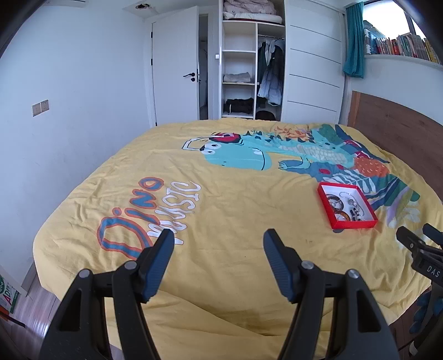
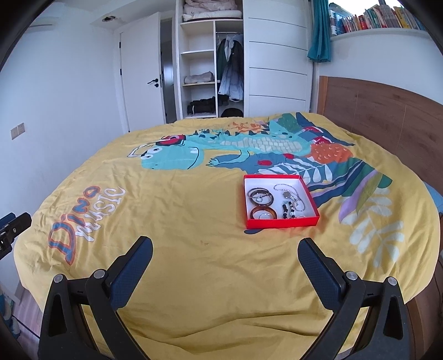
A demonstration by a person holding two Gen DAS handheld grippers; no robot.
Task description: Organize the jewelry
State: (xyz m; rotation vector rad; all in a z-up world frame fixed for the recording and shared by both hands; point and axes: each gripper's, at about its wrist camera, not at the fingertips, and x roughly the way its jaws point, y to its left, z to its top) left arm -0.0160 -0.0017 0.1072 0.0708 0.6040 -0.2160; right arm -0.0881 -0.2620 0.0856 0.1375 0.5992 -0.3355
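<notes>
A red box with a white inside (image 2: pixel 279 223) lies on the yellow bed cover, ahead of my right gripper (image 2: pixel 225 246). It holds dark bangles (image 2: pixel 260 193), a brown bangle (image 2: pixel 263 213), a silver chain (image 2: pixel 289 193) and dark beads (image 2: pixel 288 210). In the left wrist view the box (image 1: pixel 354 223) lies ahead and to the right of my left gripper (image 1: pixel 218 238). Both grippers are open and empty, held above the near part of the bed. The right gripper (image 1: pixel 418 239) shows at the right edge of the left wrist view.
The yellow dinosaur-print cover (image 2: pixel 193 221) spreads over the whole bed. A wooden headboard (image 2: pixel 387 110) stands at the right. An open white wardrobe (image 2: pixel 213 69) and a door (image 2: pixel 144 77) are behind the bed. A bookshelf (image 2: pixel 373 22) is at the upper right.
</notes>
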